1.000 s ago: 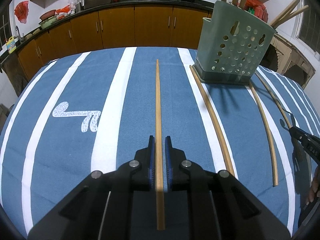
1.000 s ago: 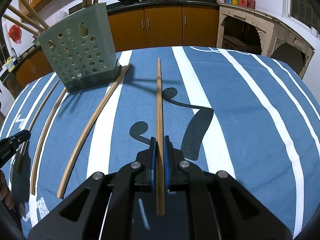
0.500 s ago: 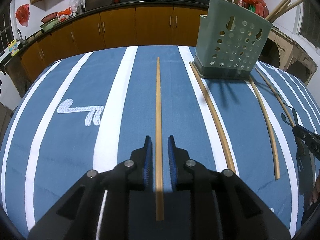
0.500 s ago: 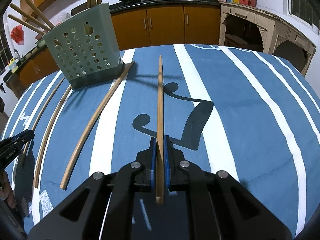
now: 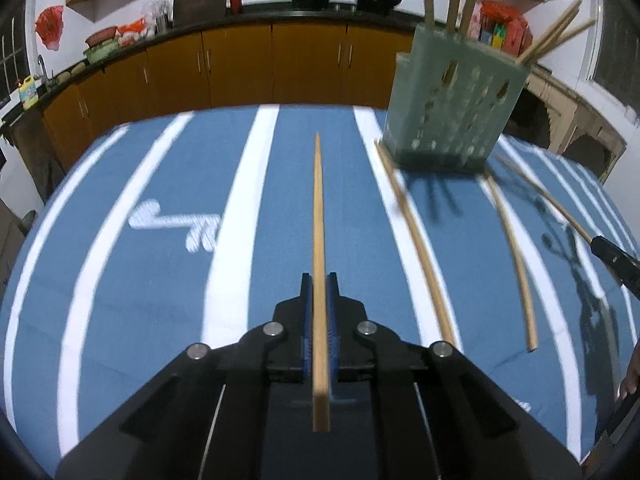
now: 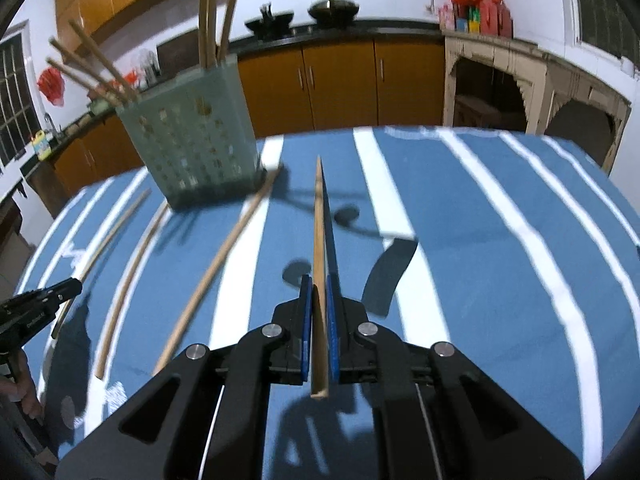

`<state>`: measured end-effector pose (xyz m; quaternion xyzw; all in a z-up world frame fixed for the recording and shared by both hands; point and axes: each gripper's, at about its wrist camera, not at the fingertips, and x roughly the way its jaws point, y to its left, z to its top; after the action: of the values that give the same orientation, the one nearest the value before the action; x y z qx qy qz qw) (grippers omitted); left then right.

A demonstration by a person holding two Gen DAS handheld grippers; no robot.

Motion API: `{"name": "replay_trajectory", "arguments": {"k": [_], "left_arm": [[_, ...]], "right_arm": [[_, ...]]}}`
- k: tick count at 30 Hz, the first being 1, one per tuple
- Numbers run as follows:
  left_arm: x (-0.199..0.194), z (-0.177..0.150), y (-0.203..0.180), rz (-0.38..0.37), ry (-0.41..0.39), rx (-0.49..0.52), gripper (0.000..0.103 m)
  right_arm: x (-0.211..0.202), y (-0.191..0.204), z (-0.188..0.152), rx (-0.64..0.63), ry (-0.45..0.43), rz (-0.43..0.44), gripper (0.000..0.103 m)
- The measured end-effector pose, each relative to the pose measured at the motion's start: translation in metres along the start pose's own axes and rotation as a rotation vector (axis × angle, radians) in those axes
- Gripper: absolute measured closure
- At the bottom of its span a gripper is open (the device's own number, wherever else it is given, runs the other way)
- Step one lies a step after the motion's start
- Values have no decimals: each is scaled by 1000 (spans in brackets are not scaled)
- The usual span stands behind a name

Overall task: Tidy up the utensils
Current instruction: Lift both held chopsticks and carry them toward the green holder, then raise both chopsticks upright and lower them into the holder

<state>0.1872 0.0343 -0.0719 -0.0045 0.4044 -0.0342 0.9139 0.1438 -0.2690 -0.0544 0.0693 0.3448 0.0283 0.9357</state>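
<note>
My left gripper point(image 5: 319, 280) is shut on a long wooden chopstick point(image 5: 318, 216) that points forward, lifted above the blue striped tablecloth point(image 5: 160, 280). My right gripper point(image 6: 318, 280) is shut on another long wooden chopstick point(image 6: 319, 220), also lifted, its shadow on the cloth. A green perforated utensil holder point(image 5: 452, 108) with several chopsticks standing in it sits at the far right in the left wrist view, and at the far left in the right wrist view point(image 6: 192, 148). Loose chopsticks point(image 5: 416, 240) lie on the cloth beside the holder.
Two more loose chopsticks point(image 6: 128, 272) lie left of the holder in the right wrist view. The other gripper's tip shows at each view's edge point(image 5: 616, 256), point(image 6: 40, 304). Wooden kitchen cabinets point(image 5: 240, 64) run behind the table.
Both grippers have risen with their chopsticks off the cloth. The left jaws, slightly apart half a second ago, have closed on the chopstick. The holder now looks nearer and blurred.
</note>
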Motion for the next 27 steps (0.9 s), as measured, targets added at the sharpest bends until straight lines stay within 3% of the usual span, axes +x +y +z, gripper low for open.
{"name": "replay_trajectory", "arguments": {"k": [16,27], "left_arm": [[-80,40,19,-64,-275,-78,95],[-100,53,22,-94,-343,-113,95]], "right_arm": [[-41,-3,31,23,-182,38,95],[-55,-4,43,47,-248,61,95]]}}
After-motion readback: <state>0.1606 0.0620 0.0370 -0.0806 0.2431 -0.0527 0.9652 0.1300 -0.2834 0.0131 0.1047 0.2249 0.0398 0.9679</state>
